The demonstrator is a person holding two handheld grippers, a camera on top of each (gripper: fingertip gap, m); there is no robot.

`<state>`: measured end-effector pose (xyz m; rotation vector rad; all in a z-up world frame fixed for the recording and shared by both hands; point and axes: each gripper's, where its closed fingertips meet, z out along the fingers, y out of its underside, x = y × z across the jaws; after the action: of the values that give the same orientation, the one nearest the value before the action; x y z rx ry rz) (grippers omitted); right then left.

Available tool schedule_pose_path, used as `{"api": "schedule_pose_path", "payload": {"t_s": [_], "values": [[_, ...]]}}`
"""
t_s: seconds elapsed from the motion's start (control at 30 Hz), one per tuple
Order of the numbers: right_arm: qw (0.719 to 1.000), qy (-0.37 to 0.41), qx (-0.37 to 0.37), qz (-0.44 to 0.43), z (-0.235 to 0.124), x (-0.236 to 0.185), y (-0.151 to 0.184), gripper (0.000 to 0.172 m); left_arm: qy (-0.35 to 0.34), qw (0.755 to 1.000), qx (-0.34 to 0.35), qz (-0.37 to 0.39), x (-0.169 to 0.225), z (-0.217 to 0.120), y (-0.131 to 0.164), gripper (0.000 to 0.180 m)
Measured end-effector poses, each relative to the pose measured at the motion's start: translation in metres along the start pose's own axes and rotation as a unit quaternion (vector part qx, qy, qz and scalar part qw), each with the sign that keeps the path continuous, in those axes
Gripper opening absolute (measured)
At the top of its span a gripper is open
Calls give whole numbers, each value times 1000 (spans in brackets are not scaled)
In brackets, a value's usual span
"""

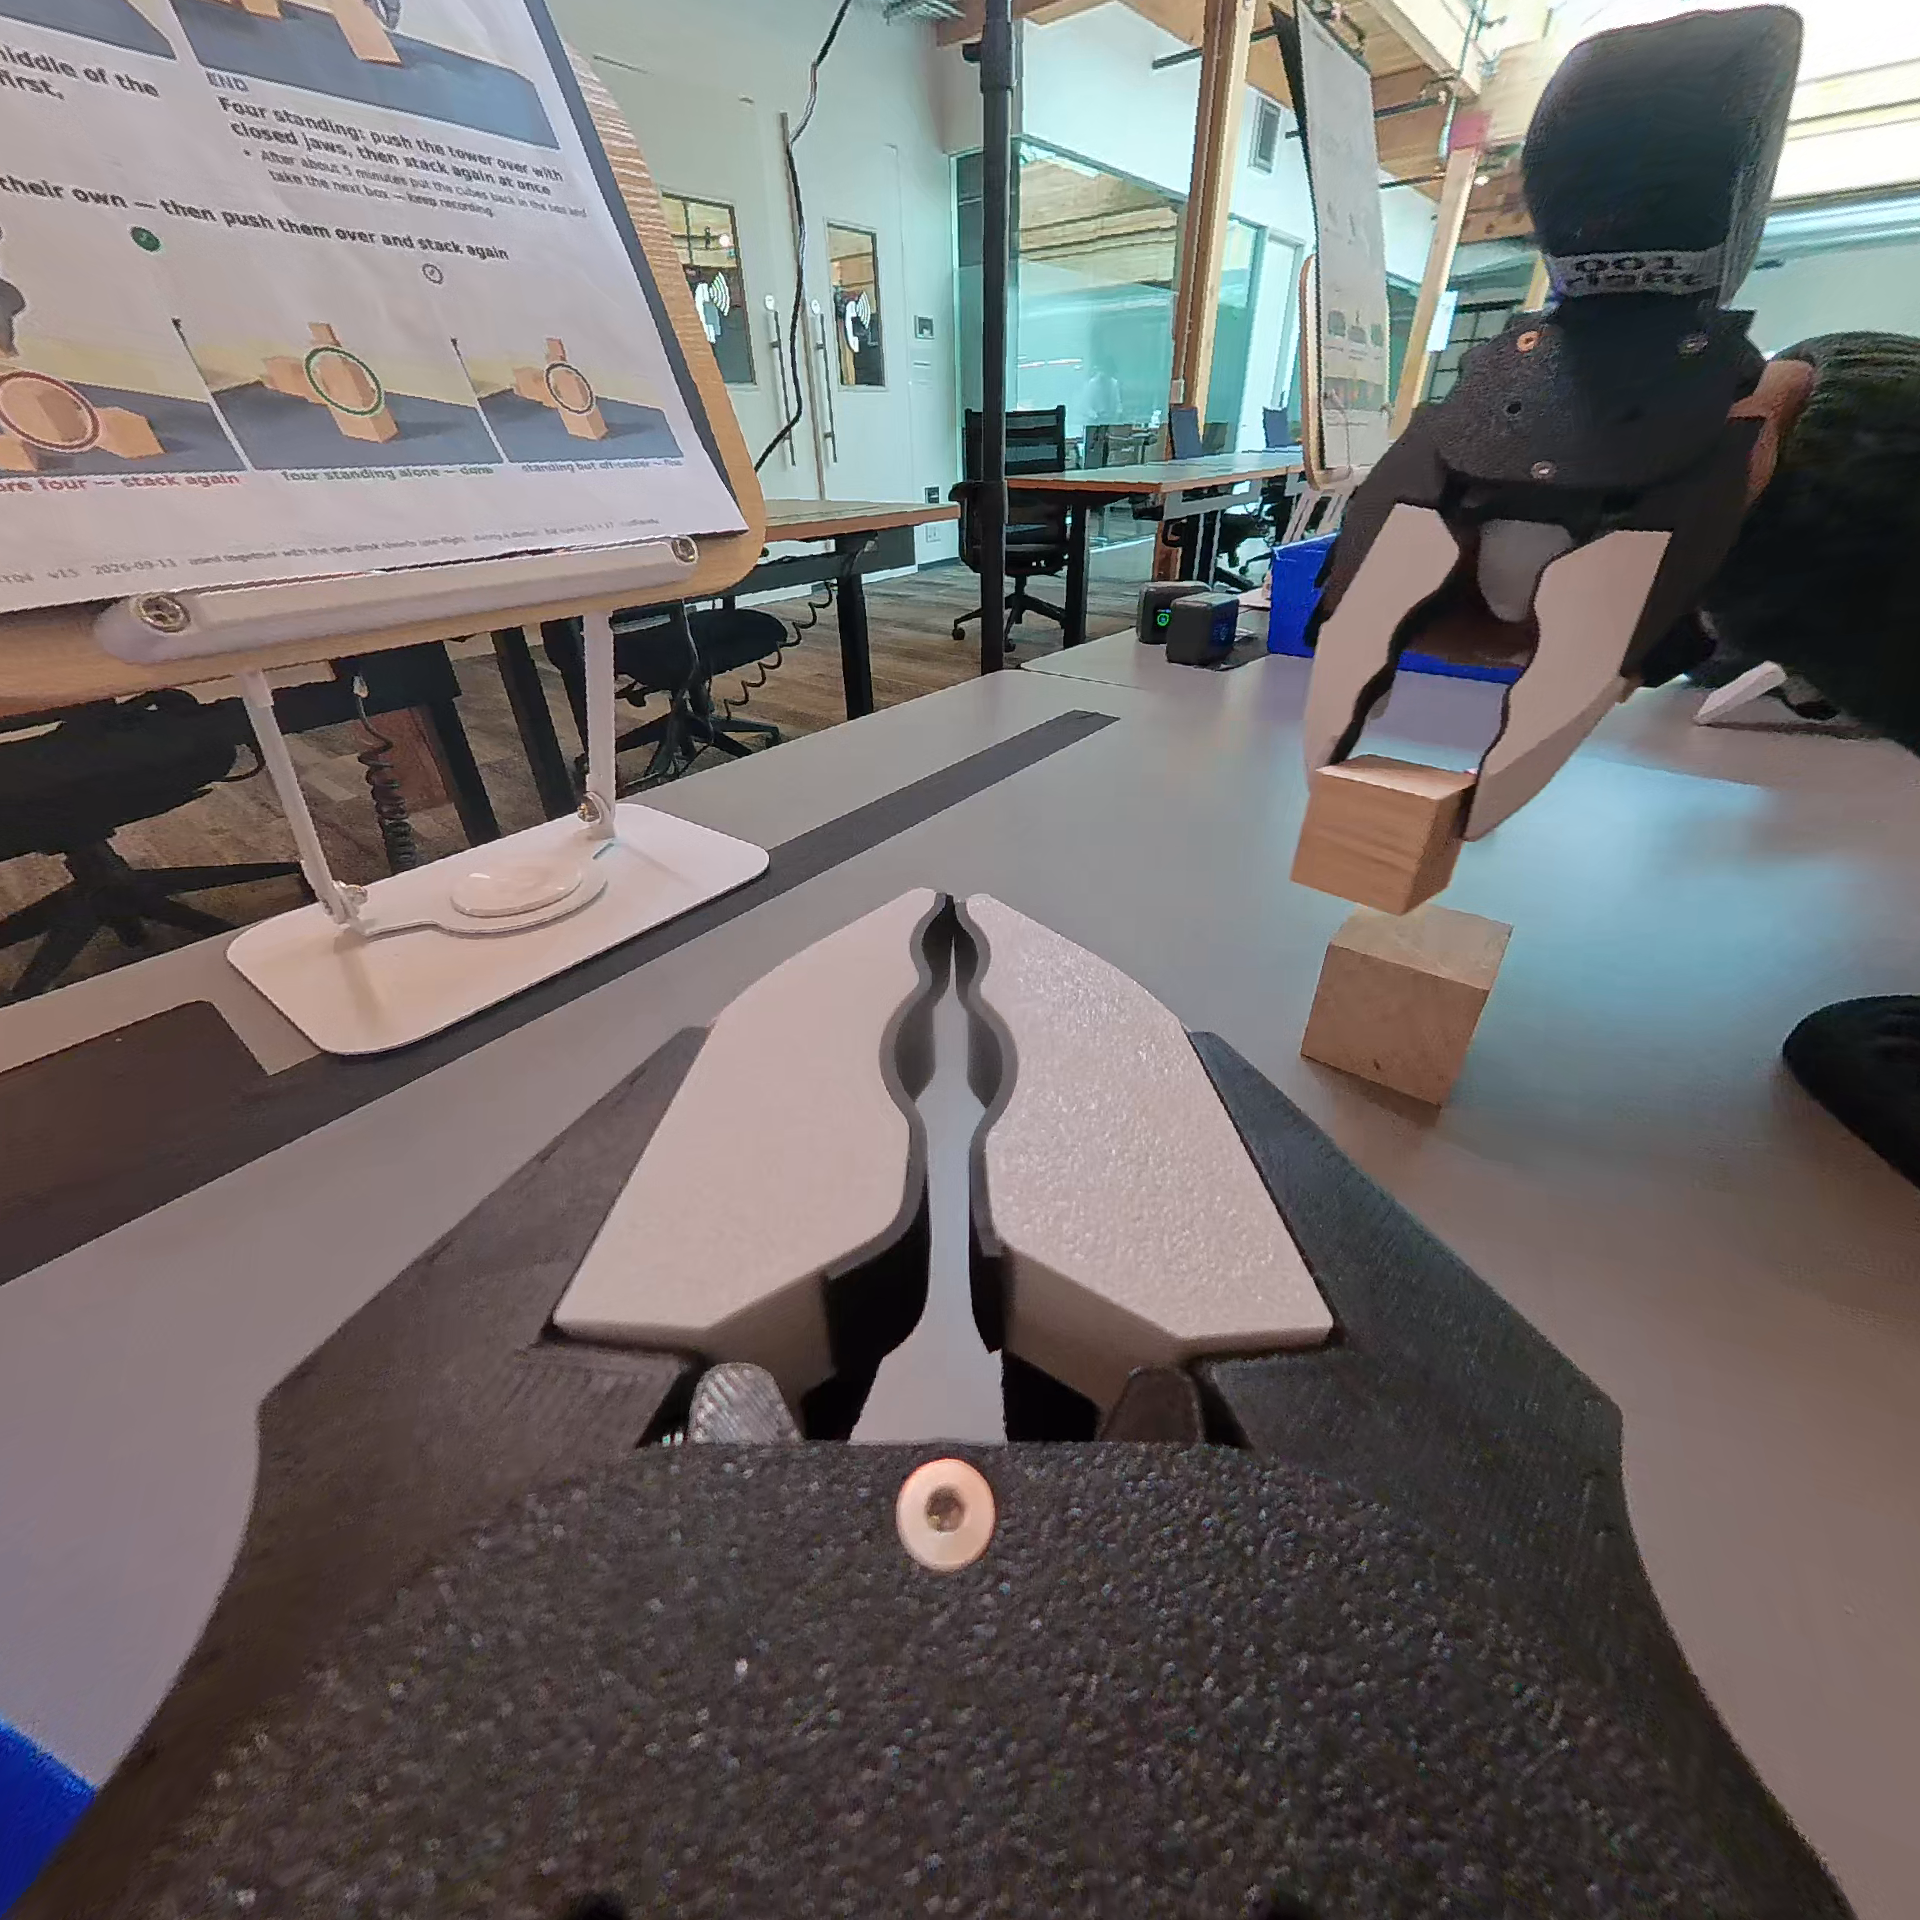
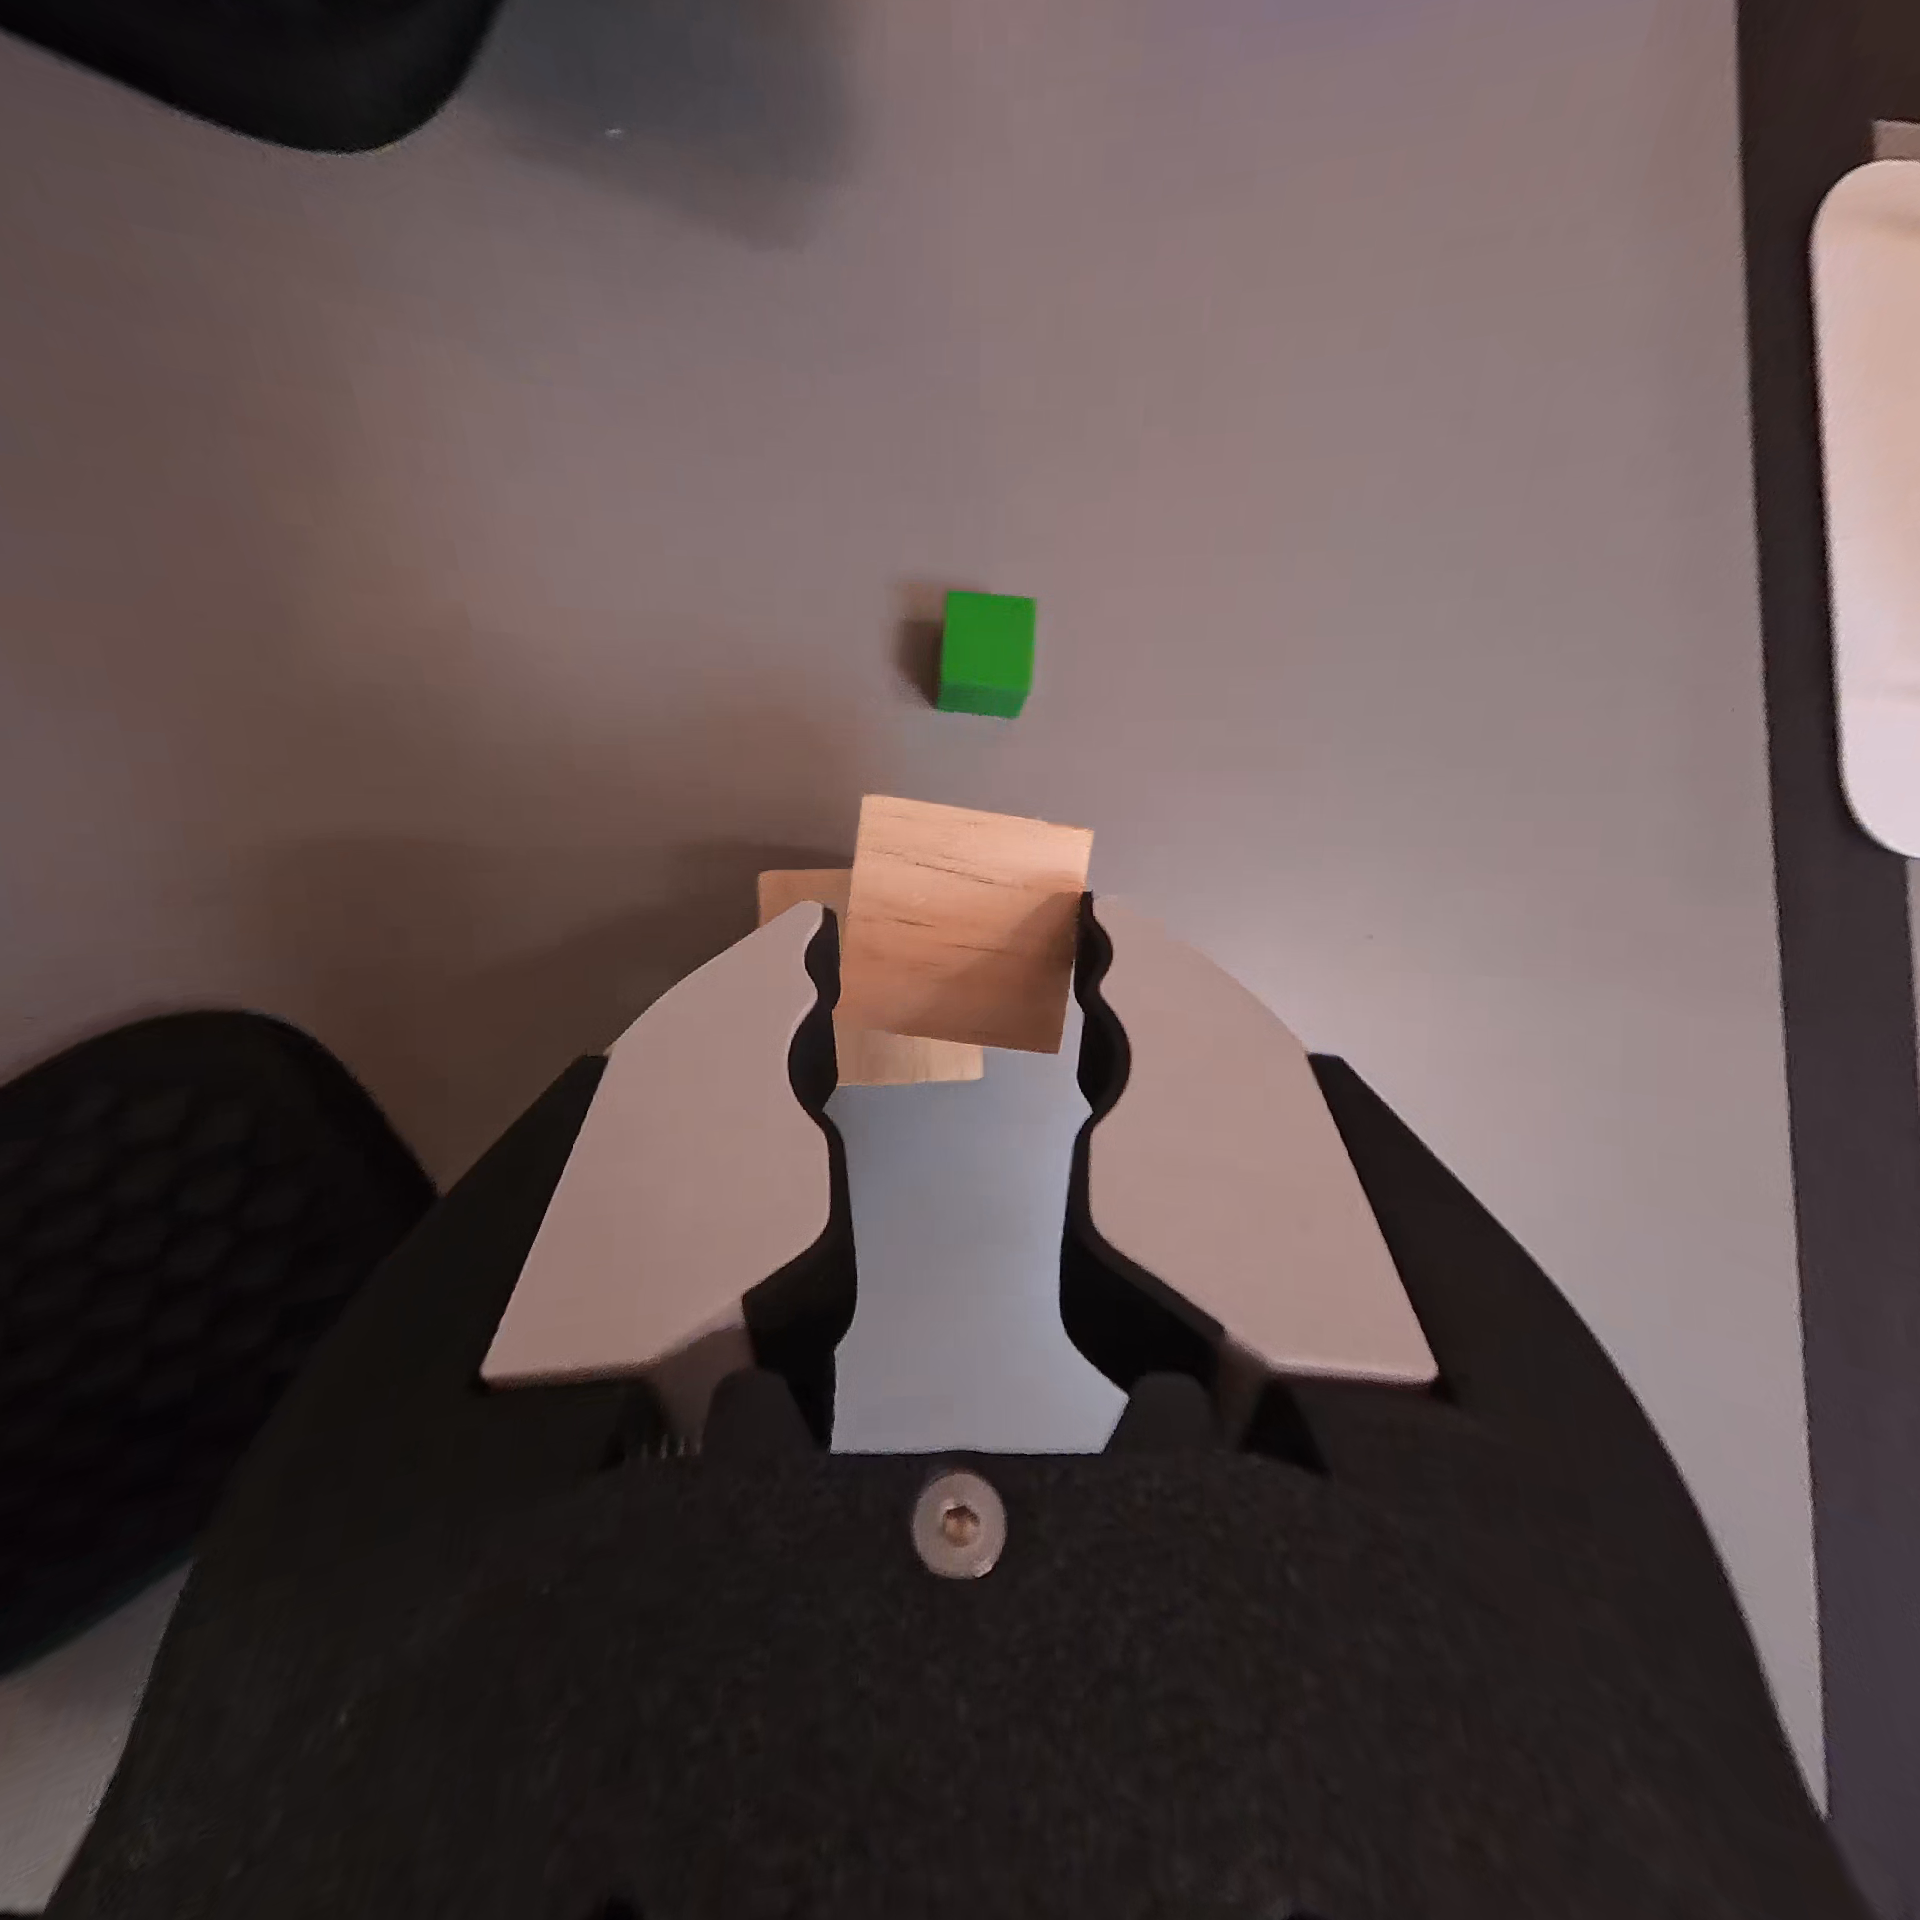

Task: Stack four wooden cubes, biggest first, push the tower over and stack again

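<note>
My right gripper [image 2: 954,914] is shut on a plain wooden cube [image 2: 961,935], held by the fingertips and tilted. It hangs just above a second wooden cube [image 2: 795,894] standing on the grey table [image 2: 416,520], offset a little from it. The left wrist view shows the same: the right gripper [image 1: 1397,790] points down with the tilted cube [image 1: 1371,831] over the lower cube [image 1: 1403,1003]. I cannot tell whether the two cubes touch. A small green cube [image 2: 985,652] lies on the table beyond them. My left gripper [image 1: 951,909] is shut and empty, low over the table to the left of the cubes.
A white stand [image 1: 499,914] carrying a printed sheet [image 1: 312,312] is at the left, behind a dark strip [image 1: 831,831] in the table. Black padded objects [image 2: 156,1247] [image 1: 1860,1081] lie near the cubes. A blue box [image 1: 1299,592] sits at the far edge. About 20 cm separates my left fingertips from my right.
</note>
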<state>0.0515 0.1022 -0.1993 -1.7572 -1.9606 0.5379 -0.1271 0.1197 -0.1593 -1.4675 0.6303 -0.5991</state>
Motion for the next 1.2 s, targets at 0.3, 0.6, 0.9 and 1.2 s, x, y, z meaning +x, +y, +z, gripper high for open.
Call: {"api": "schedule_pose_path", "payload": {"t_s": [0.3,0.6,0.9,1.2], "values": [[999,-23,-36,-23,8,-16,19,44,-1,1000,-2,3,0,1,2,0],[997,-33,-32,-56,10,-18,19,44,-1,1000,-3,3,0,1,3,0],[995,-42,-33,-89,10,-19,18,44,0,1000,-4,4,1,1,3,0],[997,-43,-11,-69,7,-17,13,54,0,1000,-5,6,1,2,4,0]]}}
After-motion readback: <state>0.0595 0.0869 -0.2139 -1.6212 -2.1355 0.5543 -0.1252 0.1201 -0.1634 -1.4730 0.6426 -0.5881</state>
